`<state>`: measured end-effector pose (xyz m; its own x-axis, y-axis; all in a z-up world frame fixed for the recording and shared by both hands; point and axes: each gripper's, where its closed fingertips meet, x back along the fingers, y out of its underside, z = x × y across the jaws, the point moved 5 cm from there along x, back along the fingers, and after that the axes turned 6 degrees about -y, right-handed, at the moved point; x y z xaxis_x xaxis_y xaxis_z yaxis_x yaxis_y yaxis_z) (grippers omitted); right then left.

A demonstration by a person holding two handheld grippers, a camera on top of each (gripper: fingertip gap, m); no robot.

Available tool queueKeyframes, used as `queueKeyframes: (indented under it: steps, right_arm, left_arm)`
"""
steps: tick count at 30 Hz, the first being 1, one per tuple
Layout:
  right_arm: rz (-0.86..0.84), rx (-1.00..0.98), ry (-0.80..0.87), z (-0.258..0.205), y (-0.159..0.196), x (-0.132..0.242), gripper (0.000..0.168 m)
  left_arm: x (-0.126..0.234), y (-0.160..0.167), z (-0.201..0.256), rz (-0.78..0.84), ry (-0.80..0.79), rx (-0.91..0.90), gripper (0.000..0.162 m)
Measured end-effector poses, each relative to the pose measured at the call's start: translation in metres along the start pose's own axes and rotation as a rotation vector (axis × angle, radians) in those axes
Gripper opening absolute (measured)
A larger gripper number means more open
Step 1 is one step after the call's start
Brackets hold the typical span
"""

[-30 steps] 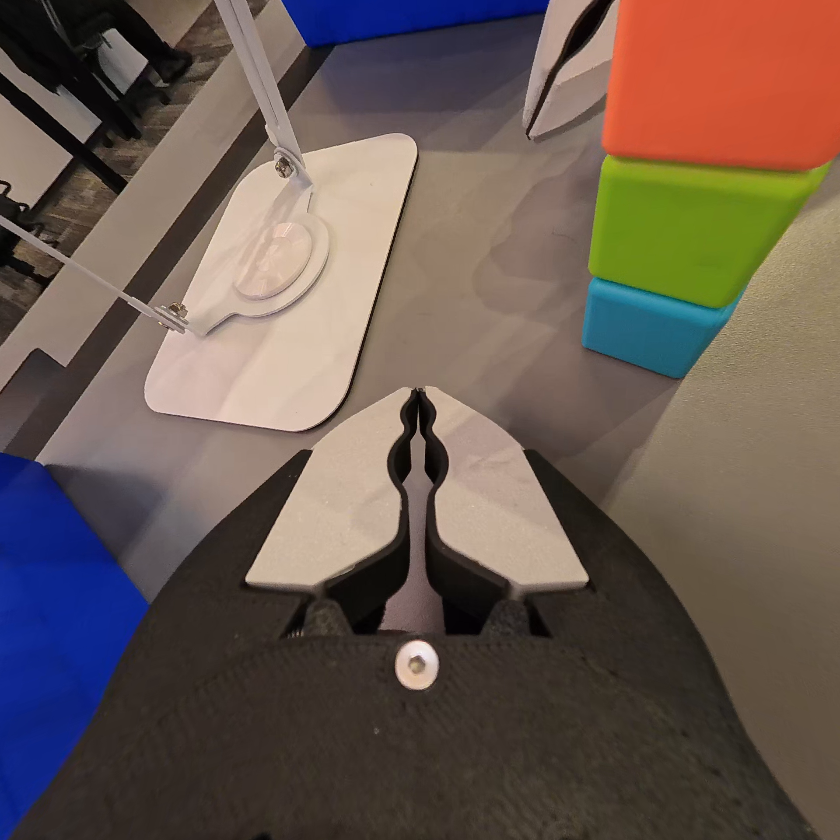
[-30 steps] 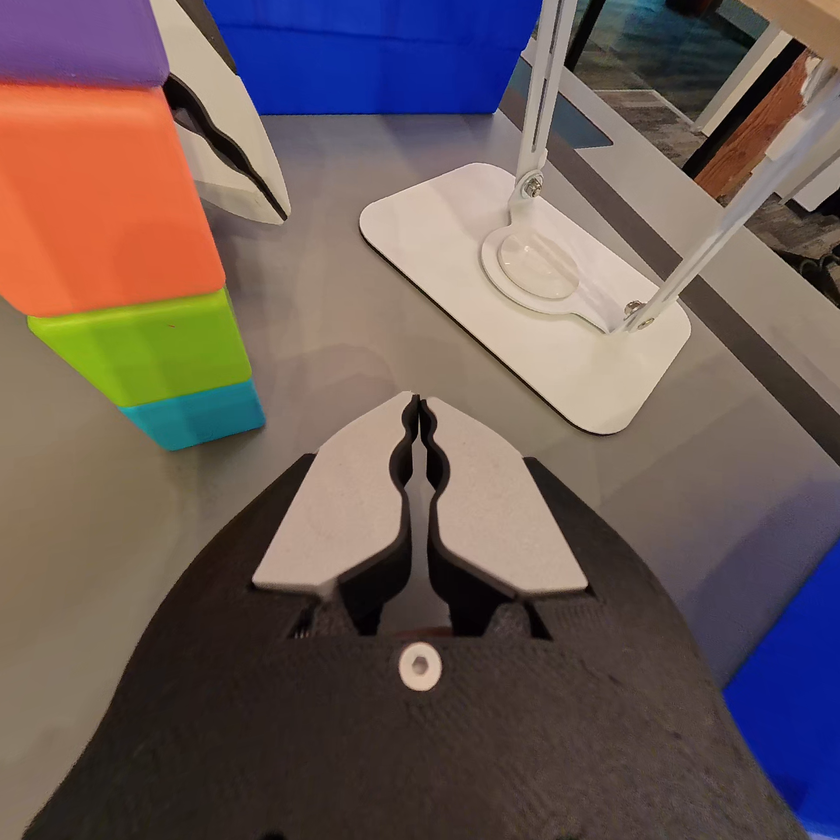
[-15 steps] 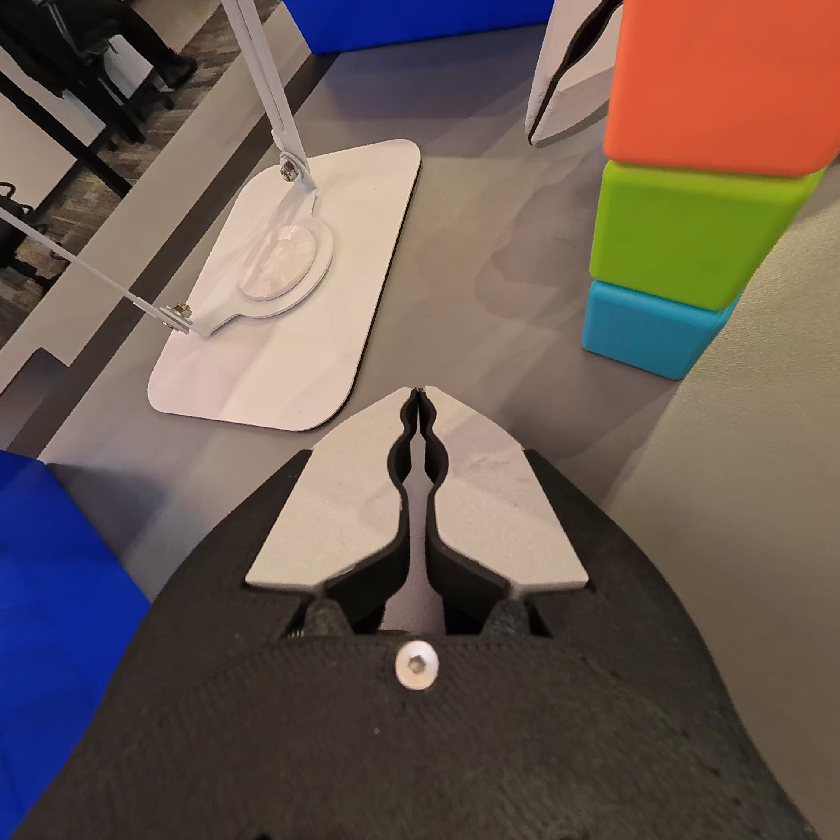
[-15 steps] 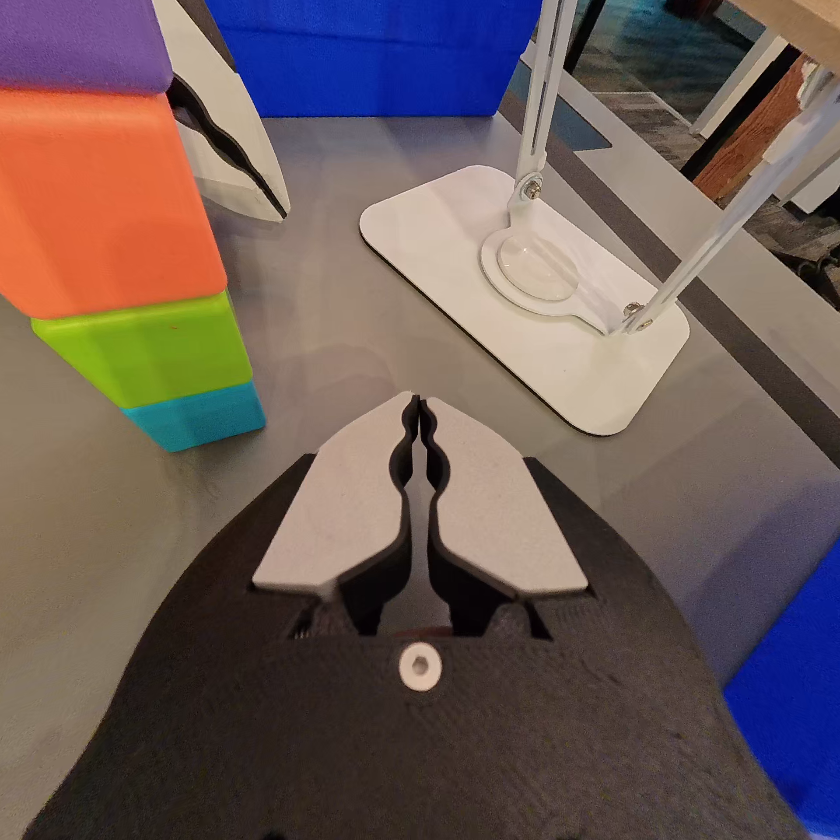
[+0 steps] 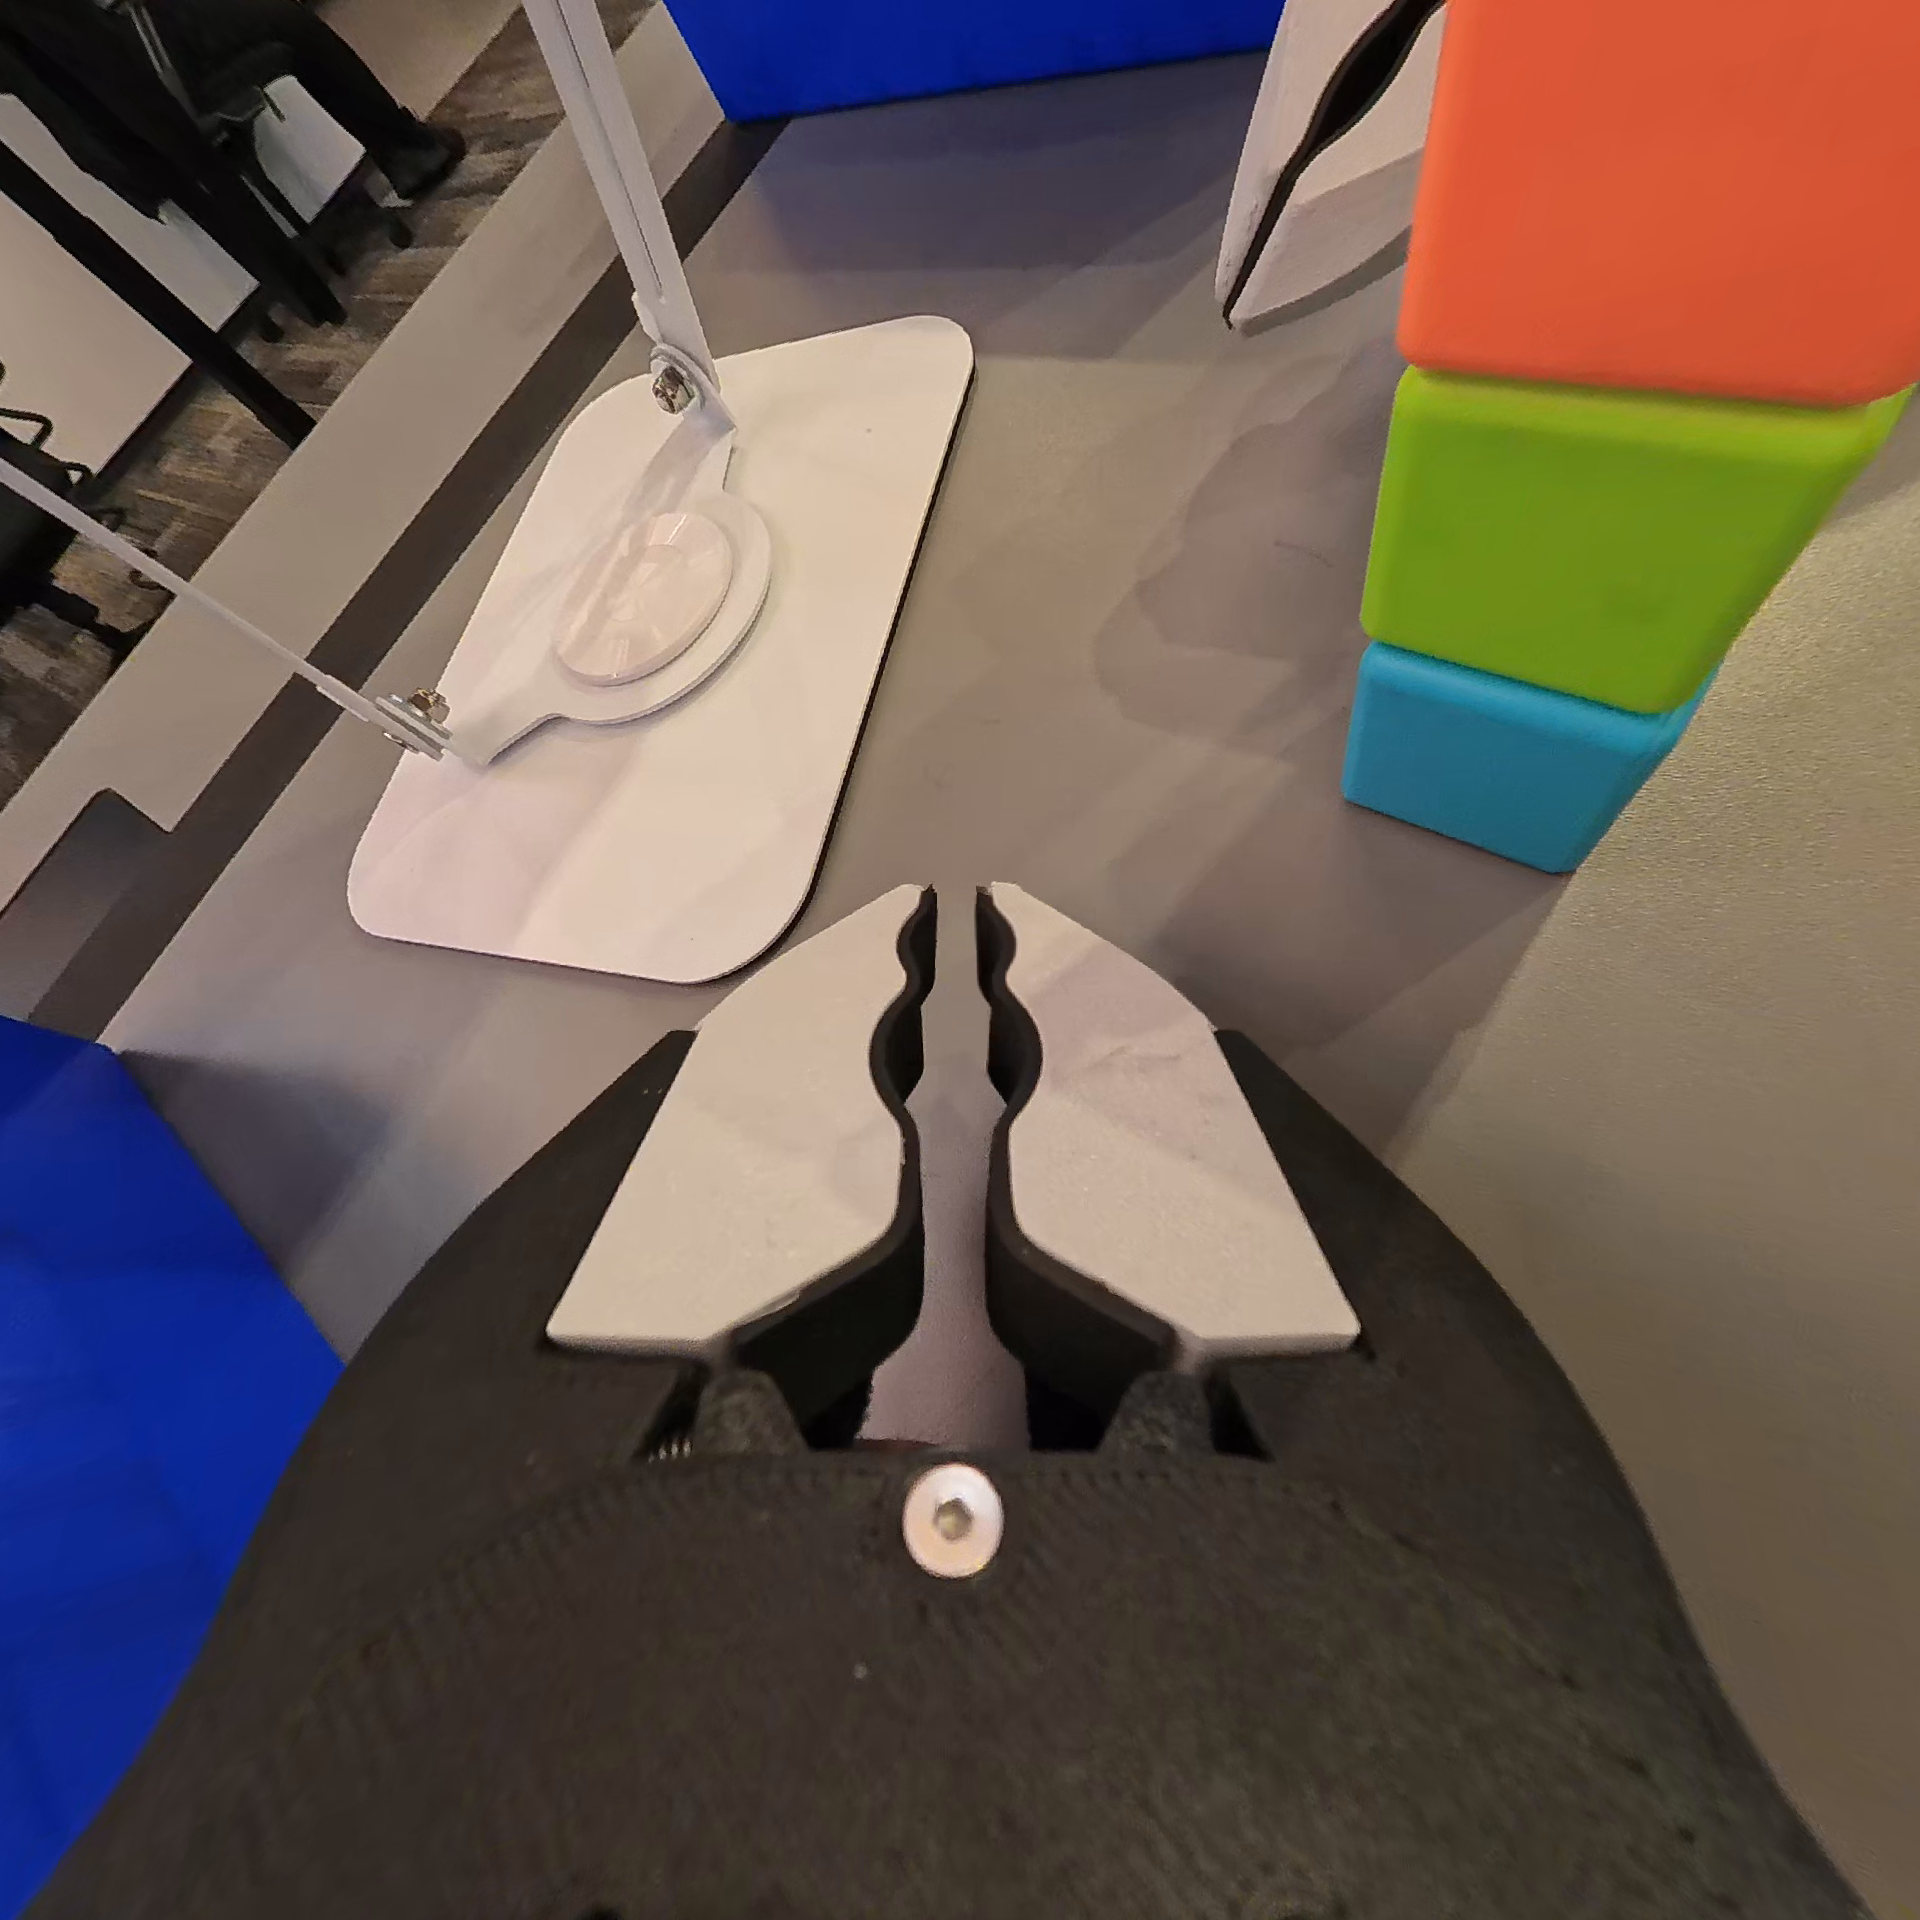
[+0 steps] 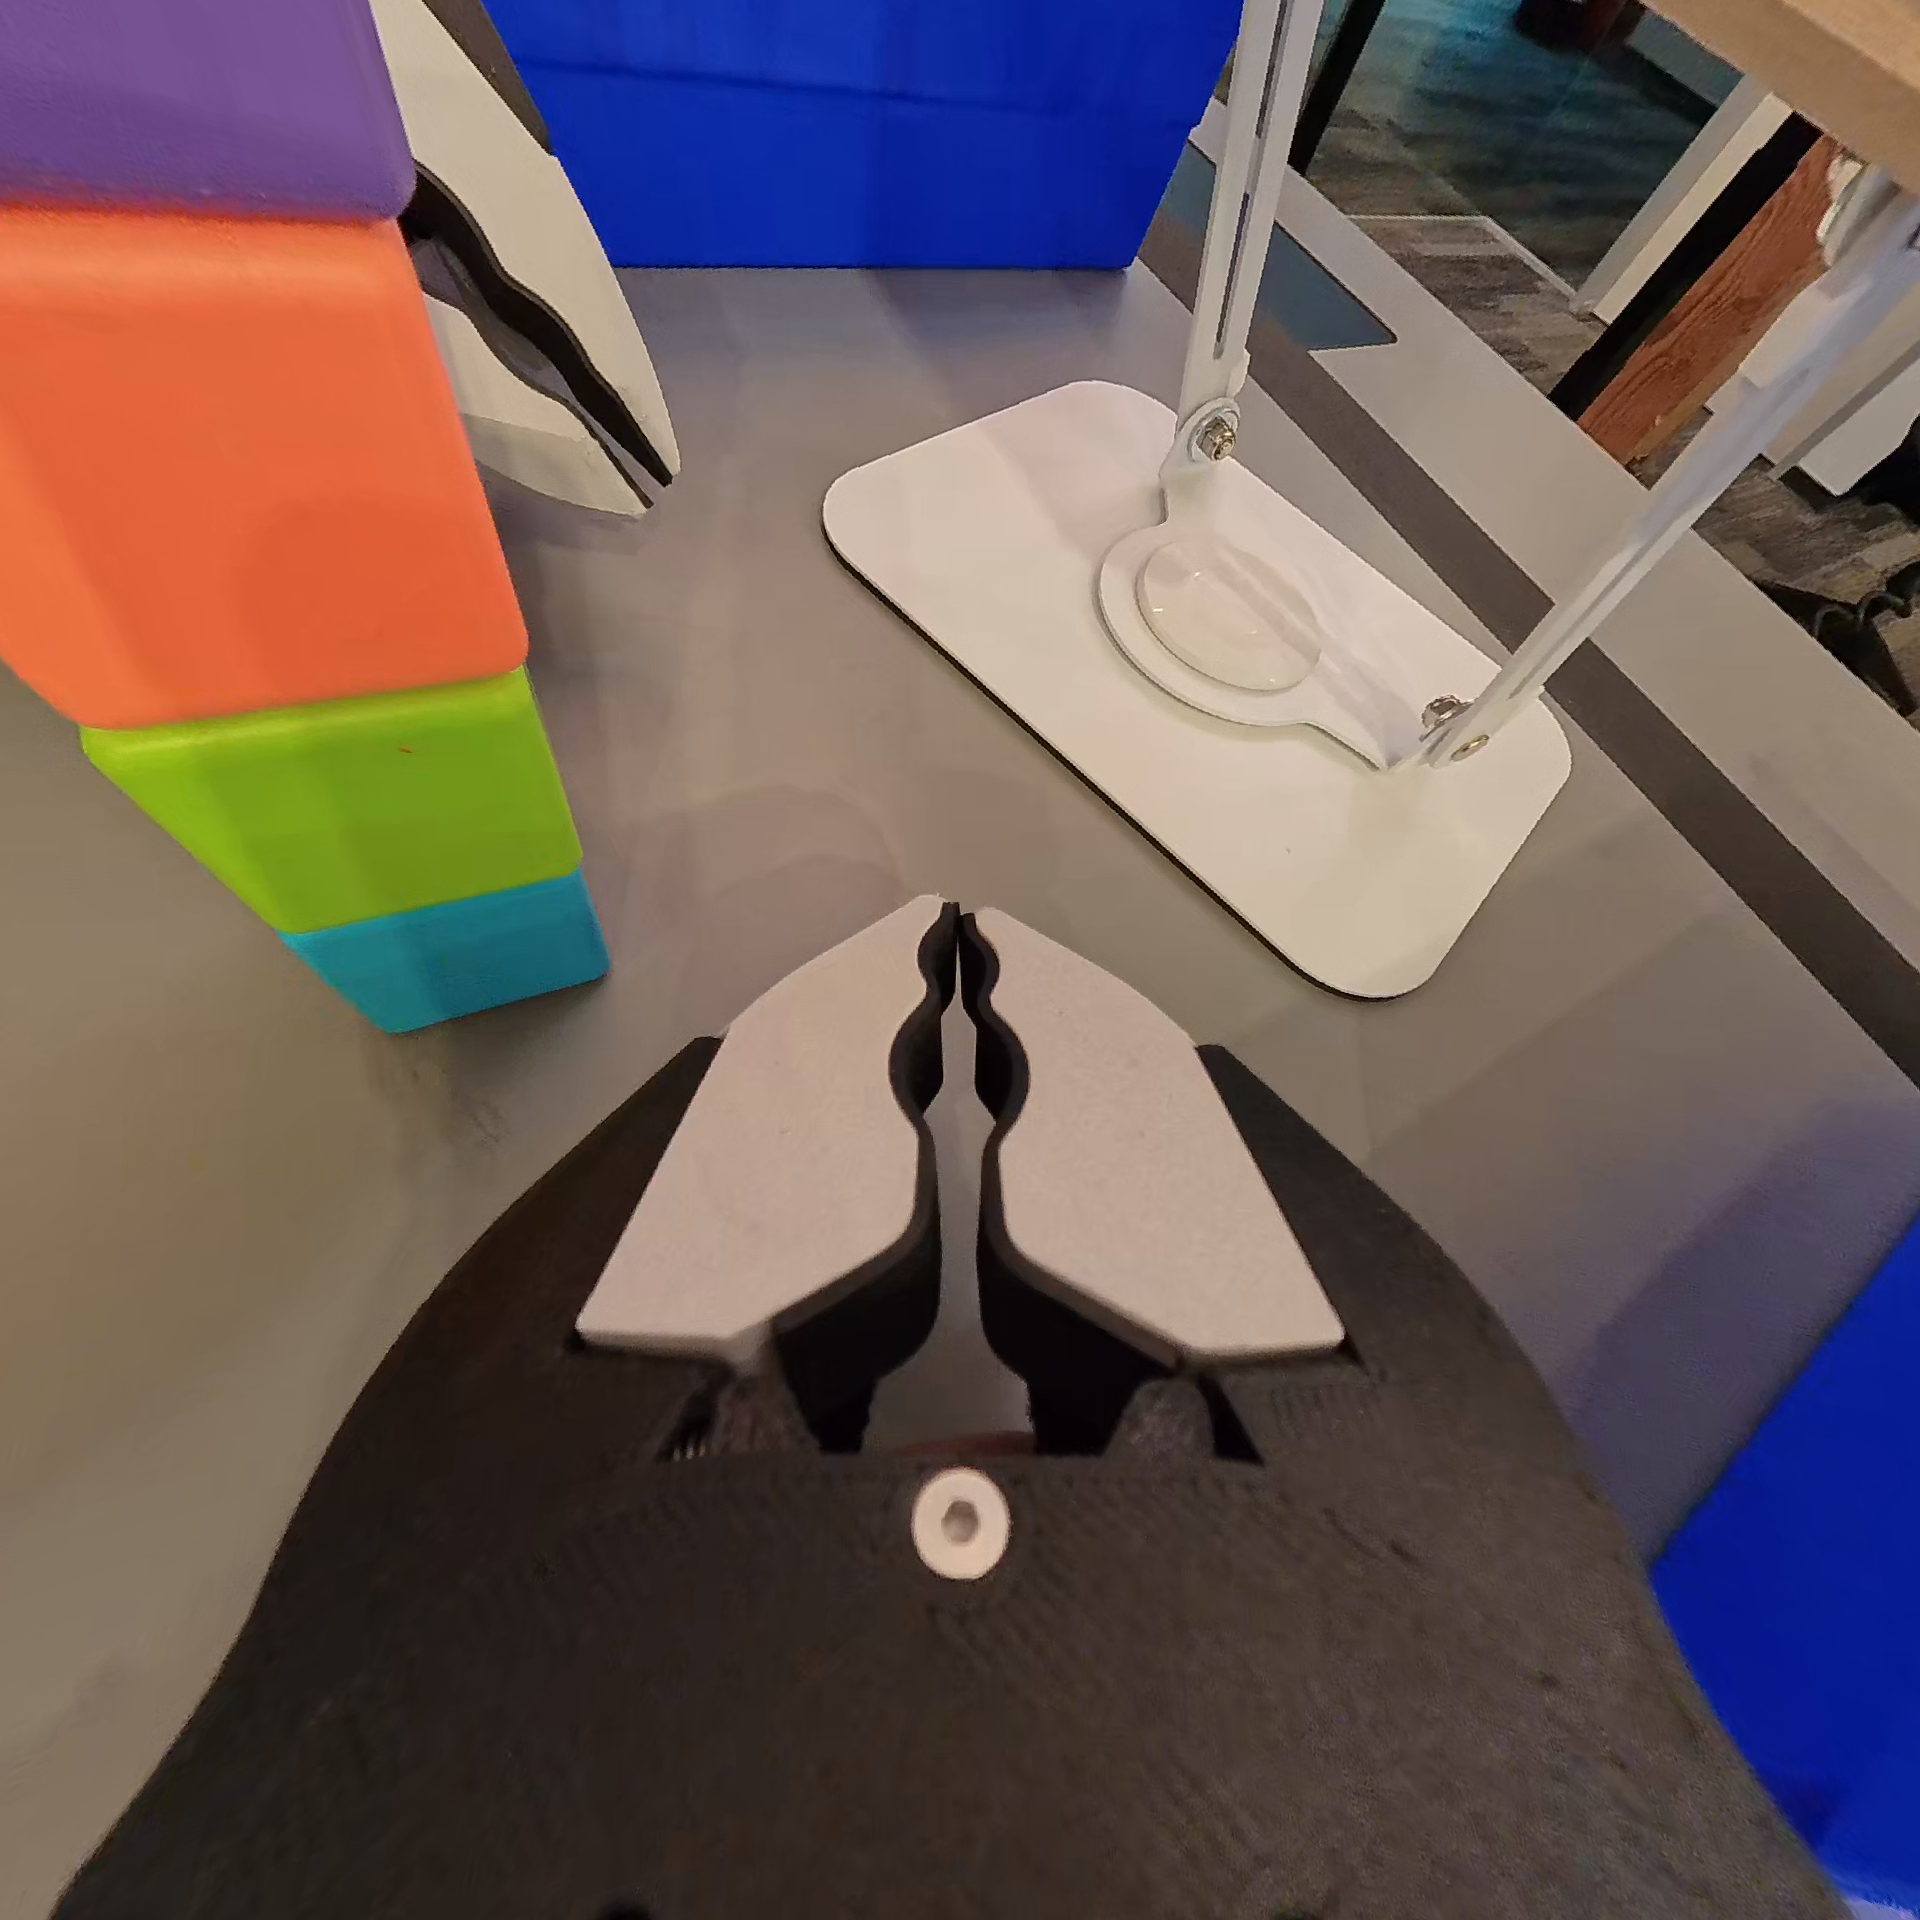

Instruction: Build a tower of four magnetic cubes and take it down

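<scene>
bare table (image 5: 1039,582) beside cube tower (image 5: 1579,540)

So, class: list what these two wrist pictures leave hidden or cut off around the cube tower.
- Purple cube: right wrist view, top cut by the frame edge; absent from the left view.
- Orange cube: left wrist view, top cut off.
- Blue cube: far sides hidden behind the tower.
- White stand: its arms leave the frame.
- Left claw: slightly parted, empty.
- Right claw: tips together.

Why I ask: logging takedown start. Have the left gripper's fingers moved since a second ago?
Yes. The left gripper has opened slightly: its tips, touching before, now stand apart either side of the line above the screw.
</scene>
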<state>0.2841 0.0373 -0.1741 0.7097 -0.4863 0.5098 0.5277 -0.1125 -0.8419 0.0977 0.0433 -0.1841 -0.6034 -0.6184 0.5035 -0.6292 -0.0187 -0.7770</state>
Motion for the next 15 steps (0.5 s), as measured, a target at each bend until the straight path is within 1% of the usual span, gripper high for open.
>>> queueKeyframes:
  steps: [1,15]
  right_arm:
    - [0.0,0.0,0.0,-0.0001,0.0,0.0,0.0]
    - [0.005,-0.004,0.007,0.0008,0.0001,0.0013,0.001]
  left_arm:
    - [0.0,0.0001,0.0,0.0,0.002,0.001,0.008]
    - [-0.0003,0.0001,0.0002,-0.002,0.004,-0.001,0.01]
